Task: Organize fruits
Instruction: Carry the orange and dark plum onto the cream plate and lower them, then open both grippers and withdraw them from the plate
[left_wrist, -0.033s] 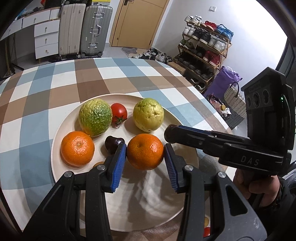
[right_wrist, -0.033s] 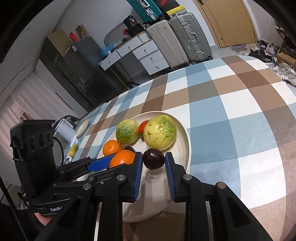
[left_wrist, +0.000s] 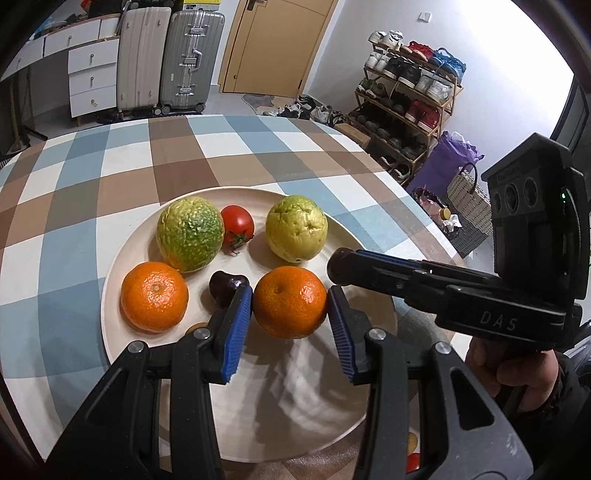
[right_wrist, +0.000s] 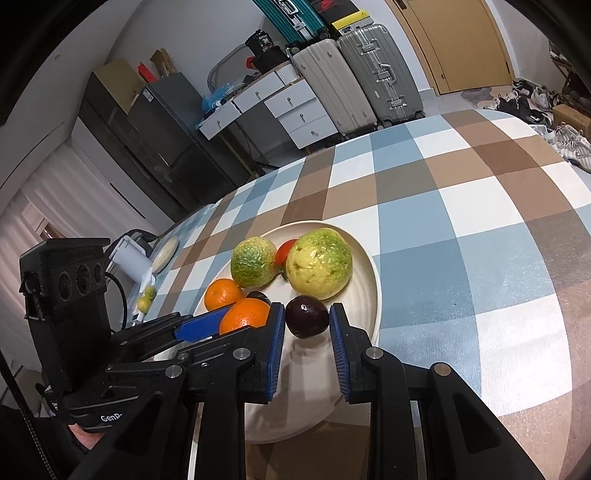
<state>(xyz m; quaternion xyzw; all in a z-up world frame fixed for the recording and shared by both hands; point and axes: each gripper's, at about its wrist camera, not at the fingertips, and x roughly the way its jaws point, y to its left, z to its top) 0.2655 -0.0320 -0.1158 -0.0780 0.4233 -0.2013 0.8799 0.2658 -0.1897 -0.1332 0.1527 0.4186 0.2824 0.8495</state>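
A cream plate (left_wrist: 295, 413) (right_wrist: 365, 306) on the checked tablecloth holds two green-yellow fruits (left_wrist: 190, 233) (left_wrist: 296, 228), a tomato (left_wrist: 238, 223), two oranges (left_wrist: 154, 296) (left_wrist: 290, 302) and a dark plum (left_wrist: 223, 287). My left gripper (left_wrist: 290, 325) is shut on the near orange, a little above the plate; the orange also shows in the right wrist view (right_wrist: 245, 314). My right gripper (right_wrist: 307, 332) is shut on a second dark plum (right_wrist: 307, 316) above the plate's near edge. The right gripper's body (left_wrist: 461, 291) reaches in from the right.
A white jug (right_wrist: 129, 258), a small dish (right_wrist: 165, 251) and small limes (right_wrist: 146, 299) sit at the table's left end. Small fruits (left_wrist: 412, 452) lie by the plate's near rim. Suitcases (left_wrist: 166, 59), drawers and a shoe rack (left_wrist: 406, 99) stand beyond the table.
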